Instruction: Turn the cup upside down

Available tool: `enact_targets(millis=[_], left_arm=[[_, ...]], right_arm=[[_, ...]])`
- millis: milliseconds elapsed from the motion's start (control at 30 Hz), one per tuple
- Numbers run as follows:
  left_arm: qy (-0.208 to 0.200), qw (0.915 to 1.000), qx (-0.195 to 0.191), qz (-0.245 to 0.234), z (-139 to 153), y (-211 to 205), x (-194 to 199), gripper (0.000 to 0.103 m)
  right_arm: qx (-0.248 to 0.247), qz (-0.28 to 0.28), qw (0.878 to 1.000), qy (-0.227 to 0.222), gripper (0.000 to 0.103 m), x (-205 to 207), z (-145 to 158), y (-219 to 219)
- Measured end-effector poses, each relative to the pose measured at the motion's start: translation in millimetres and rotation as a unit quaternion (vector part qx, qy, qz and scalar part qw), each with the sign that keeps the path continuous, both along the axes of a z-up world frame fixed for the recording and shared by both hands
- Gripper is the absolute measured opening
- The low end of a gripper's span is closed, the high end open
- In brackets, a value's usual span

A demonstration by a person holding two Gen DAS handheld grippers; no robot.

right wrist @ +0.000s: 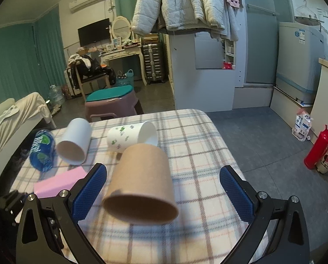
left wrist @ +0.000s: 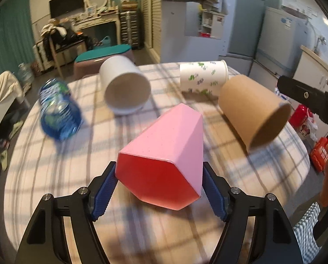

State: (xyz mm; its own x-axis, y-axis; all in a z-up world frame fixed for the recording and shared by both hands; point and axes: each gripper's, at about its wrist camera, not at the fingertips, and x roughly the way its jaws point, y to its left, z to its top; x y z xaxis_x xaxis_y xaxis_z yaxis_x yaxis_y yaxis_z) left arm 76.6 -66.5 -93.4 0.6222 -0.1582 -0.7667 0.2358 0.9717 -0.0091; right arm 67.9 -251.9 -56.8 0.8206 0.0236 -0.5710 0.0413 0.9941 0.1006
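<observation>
On plaid table (right wrist: 197, 145), left gripper (left wrist: 159, 182) jaws clamp pink cup (left wrist: 164, 154) — right gripper (right wrist: 164, 189) jaws wide

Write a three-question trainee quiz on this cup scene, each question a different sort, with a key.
1. True or false: the left gripper has its jaws closed on the pink faceted plastic cup.
2. Multiple choice: the brown kraft paper cup in front of the right gripper is A) upright, B) lying on its side, C) upside down.
3. Fill in: the blue plastic water bottle lies beside the plain ____ paper cup on the plaid tablecloth.

Key: 1 true; 2 B; 3 white.
</observation>
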Motion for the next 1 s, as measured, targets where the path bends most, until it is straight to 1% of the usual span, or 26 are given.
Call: enact_targets(millis=[100,200,333,467,500,533,567,767,833,1000], left_arm=[[0.009,0.9998,0.004,0.016,0.3,-3.5,-13.3,0.075],[0.012,0.9996,-0.004,0.024,1.6,-8.4,-23.3,0.075],[0.012,0.9997,-0.005,0.021,1.5,-16.7,-34.0,0.074],[0.021,0.9995,-0.019,0.011,-0.9,-20.1,-36.6,0.075],[0.024,0.9994,-0.023,0.006,-0.6,-20.2,-37.3,0.078],[0.024,0.9994,-0.023,0.006,0.0,-19.9,-38.9,0.085],[0.021,0.9995,-0.023,0.006,1.3,-20.1,-40.8,0.088],[0.008,0.9994,-0.033,-0.005,11.9,-12.6,-48.3,0.090],[0.005,0.9989,-0.045,-0.009,18.2,-4.7,-52.0,0.097],[-0.025,0.9979,-0.057,-0.016,38.7,12.6,-57.7,0.098]], right_arm=[[-0.002,0.009,1.000,0.001,0.103,-11.2,1.6,2.1],[-0.005,0.015,1.000,0.001,0.103,-21.0,3.3,1.6],[-0.008,0.017,1.000,0.004,0.103,-30.0,4.1,-0.3],[-0.007,0.013,1.000,0.015,0.103,-32.6,3.9,-4.6],[-0.006,0.012,1.000,0.017,0.103,-33.1,4.0,-5.2],[-0.004,0.013,1.000,0.019,0.103,-33.3,4.2,-5.3],[-0.004,0.013,1.000,0.022,0.103,-33.3,4.7,-4.9],[-0.005,0.018,0.999,0.027,0.103,-34.7,10.1,5.1],[-0.004,0.020,0.999,0.029,0.103,-34.9,13.8,9.0],[-0.011,0.011,0.999,0.029,0.103,-34.5,24.1,19.2]])
